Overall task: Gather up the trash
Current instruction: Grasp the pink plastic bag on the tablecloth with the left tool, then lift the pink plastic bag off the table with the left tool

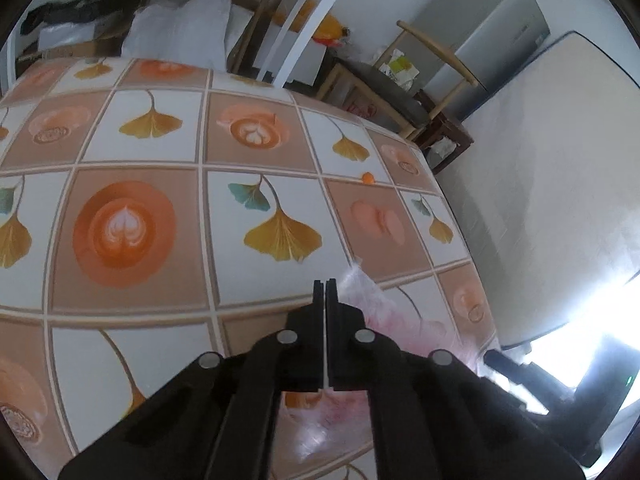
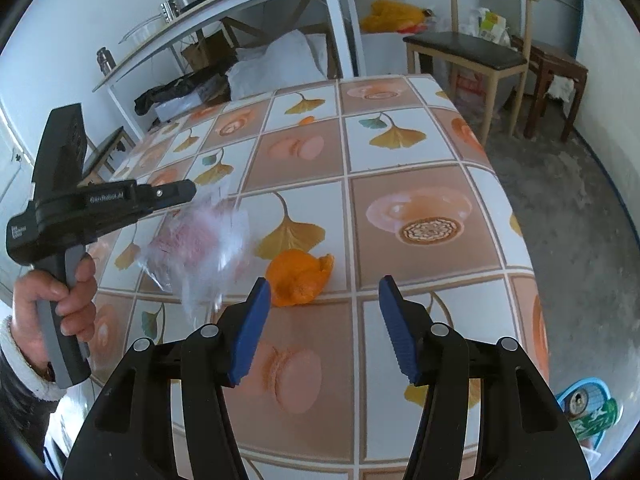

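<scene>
Right tongs (image 2: 324,292) gape over orange peel (image 2: 298,278) (left tongs (image 2: 188,191) read "GenRobot.AI").

Bright daylight, blown-out glare (image 1: 592,320) around 4 o'clock on left view; fisheye-warped edges, slight motion blur.

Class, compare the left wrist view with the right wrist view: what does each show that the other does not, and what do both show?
Only the left wrist view: the left claw seen from behind, its black fingers shut together, and a tall grey cabinet by the wall.
Only the right wrist view: the large curled orange peel, the right claw with blue pads apart, and the hand gripping the left tool.
Both: the leaf-and-coffee patterned tablecloth, the crumpled clear plastic bag, the small orange scrap and the dark-seated wooden chair.
</scene>
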`<state>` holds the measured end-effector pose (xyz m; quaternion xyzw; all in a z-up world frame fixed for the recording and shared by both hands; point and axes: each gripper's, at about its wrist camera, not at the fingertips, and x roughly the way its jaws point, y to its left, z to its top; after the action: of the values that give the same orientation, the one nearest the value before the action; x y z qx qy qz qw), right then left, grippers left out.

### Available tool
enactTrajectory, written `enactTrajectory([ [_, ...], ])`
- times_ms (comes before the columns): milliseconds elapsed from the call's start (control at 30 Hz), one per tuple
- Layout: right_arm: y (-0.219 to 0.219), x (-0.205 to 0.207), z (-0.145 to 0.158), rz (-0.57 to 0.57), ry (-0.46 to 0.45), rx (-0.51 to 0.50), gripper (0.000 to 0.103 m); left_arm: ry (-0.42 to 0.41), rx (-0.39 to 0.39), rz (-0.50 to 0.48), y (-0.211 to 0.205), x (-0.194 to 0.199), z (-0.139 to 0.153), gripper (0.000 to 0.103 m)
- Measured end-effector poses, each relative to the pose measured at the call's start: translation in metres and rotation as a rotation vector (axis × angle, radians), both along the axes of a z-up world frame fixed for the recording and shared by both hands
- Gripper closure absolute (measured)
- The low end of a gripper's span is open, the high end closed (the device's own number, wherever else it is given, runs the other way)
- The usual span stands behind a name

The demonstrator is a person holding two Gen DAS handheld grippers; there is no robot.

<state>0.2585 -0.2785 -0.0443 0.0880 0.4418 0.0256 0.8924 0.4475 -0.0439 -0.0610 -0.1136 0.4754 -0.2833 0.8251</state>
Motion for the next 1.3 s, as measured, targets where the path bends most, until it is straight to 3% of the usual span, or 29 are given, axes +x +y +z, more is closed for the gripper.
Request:
enactTrajectory([
  [333, -0.015, -0.021, 0.006, -0.033, 0.022, 0.047, 0.052, -0.112, 0.056, -0.060, 0.034, -0.068, 0.038, 0.103],
  [500, -0.014, -0.027, 0.008, -0.015, 0.051, 0.062, 0.052, -0.102, 0.033, -0.042, 0.063, -0.094, 0.051, 0.103],
  [600, -0.013, -0.021, 0.007, -0.010, 0.074, 0.122, 0.042, -0.069, -0.034, -0.010, 0.072, -0.088, 0.056, 0.095],
  [667, -0.017, -0.012, 0.011, -0.017, 0.063, 0.172, 0.038, -0.041, -0.089, 0.024, 0.072, -0.077, 0.054, 0.065],
  [700, -0.019, -0.007, 0.013, -0.018, 0.058, 0.183, 0.038, -0.026, -0.111, 0.032, 0.069, -0.071, 0.052, 0.062],
  [833, -0.018, 0.035, 0.023, 0.059, 0.054, 0.280, 0.038, 0.096, -0.173, 0.065, 0.050, -0.031, 0.027, 0.061],
  [1000, -0.011, 0.096, 0.012, 0.088, 0.120, 0.325, 0.038, 0.137, -0.198, 0.083, 0.033, -0.010, 0.006, 0.061],
  [1100, -0.001, 0.120, 0.000, 0.107, 0.170, 0.321, 0.050, 0.148, -0.219, 0.087, 0.031, -0.006, -0.002, 0.062],
  [1200, 0.020, 0.137, -0.009, 0.159, 0.217, 0.316, 0.072, 0.161, -0.233, 0.093, 0.032, -0.003, -0.009, 0.065],
  [1300, 0.044, 0.137, -0.008, 0.190, 0.230, 0.275, 0.077, 0.186, -0.268, 0.143, 0.045, -0.006, -0.015, 0.072],
])
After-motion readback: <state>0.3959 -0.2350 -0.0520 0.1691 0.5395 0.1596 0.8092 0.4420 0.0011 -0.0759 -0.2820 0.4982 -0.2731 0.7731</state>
